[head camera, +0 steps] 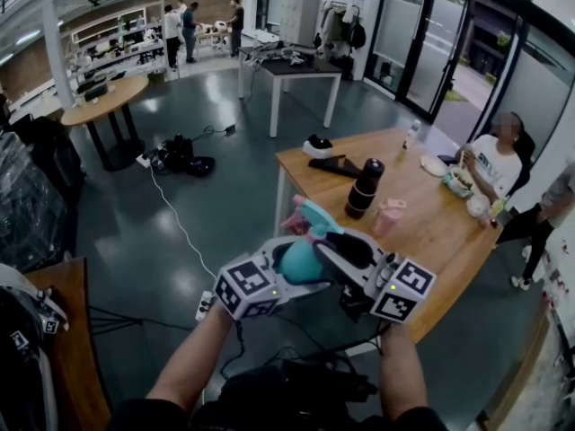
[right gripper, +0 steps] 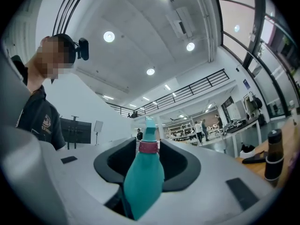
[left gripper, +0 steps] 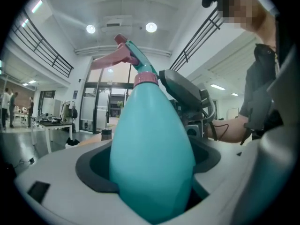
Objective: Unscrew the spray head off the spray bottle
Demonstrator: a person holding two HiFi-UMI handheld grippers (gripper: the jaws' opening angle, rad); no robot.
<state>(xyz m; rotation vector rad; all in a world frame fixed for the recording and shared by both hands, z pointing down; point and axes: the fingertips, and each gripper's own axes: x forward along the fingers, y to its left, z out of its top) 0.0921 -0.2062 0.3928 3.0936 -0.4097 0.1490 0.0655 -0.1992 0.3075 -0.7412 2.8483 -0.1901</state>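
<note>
Currently held: a teal spray bottle [head camera: 301, 263] [left gripper: 152, 163] [right gripper: 143, 182], up in the air between the two grippers, in front of the person and off the near corner of the bench [head camera: 431, 232].
Left gripper [head camera: 286, 268] [left gripper: 150, 153]: closed on the wide body of the spray bottle, which fills the gap between its jaws in the left gripper view.
Right gripper [head camera: 337, 251] [right gripper: 149, 161]: jaws apart around the upper part of the bottle. The right gripper view shows a gap on each side between the dark pads and the neck.
Spray head [head camera: 310, 218] [left gripper: 123, 55] [right gripper: 149, 128]: on the bottle, pink trigger and teal stem, pointing away from the person.
Pink collar [left gripper: 146, 79] [right gripper: 149, 146]: sits at the neck, under the spray head, between the right gripper's open jaws.
Bottle tilt: head end raised and further from the person than the base.
Bench items: a black flask [head camera: 365, 189] stands upright beside a pink cup [head camera: 389, 215], both well apart from the grippers.
Far side of the bench: a seated person [head camera: 490, 164].
</note>
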